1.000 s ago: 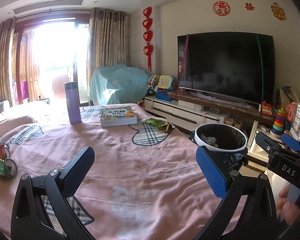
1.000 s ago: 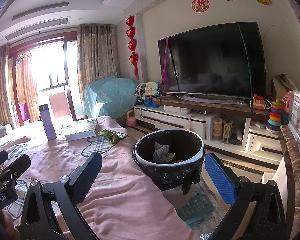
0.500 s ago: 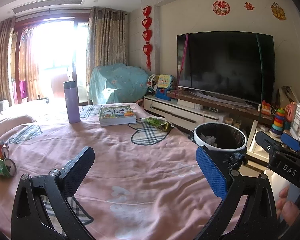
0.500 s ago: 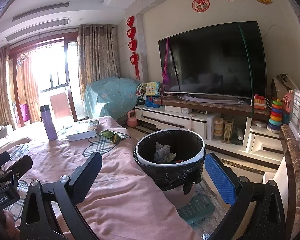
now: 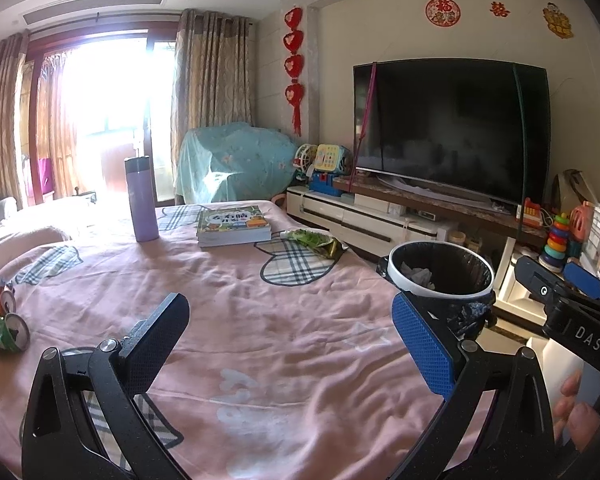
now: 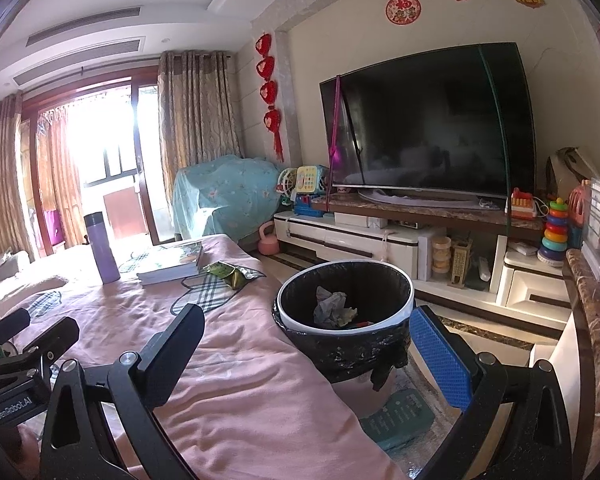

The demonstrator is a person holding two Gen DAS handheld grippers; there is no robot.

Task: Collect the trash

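Left gripper (image 5: 290, 338) and right gripper (image 6: 306, 350): jaws wide apart, both empty, above pink bedspread (image 5: 236, 304). Green snack wrapper (image 5: 318, 243) lies beside book (image 5: 233, 225). Crushed cans (image 5: 6, 326) at left edge, partly cut off. Bin (image 6: 346, 330) beside bed holds crumpled paper (image 6: 332, 312); other contents indistinct.

A green snack wrapper (image 5: 315, 241), crumpled and opened flat, lies on the pink cloth at about 1 o'clock. The black-lined bin (image 6: 345, 325) stands upright off the bed's edge at 2 o'clock, holding crumpled grey paper (image 6: 332, 306). At 9 o'clock lies what looks like a crushed green can (image 5: 5, 331).
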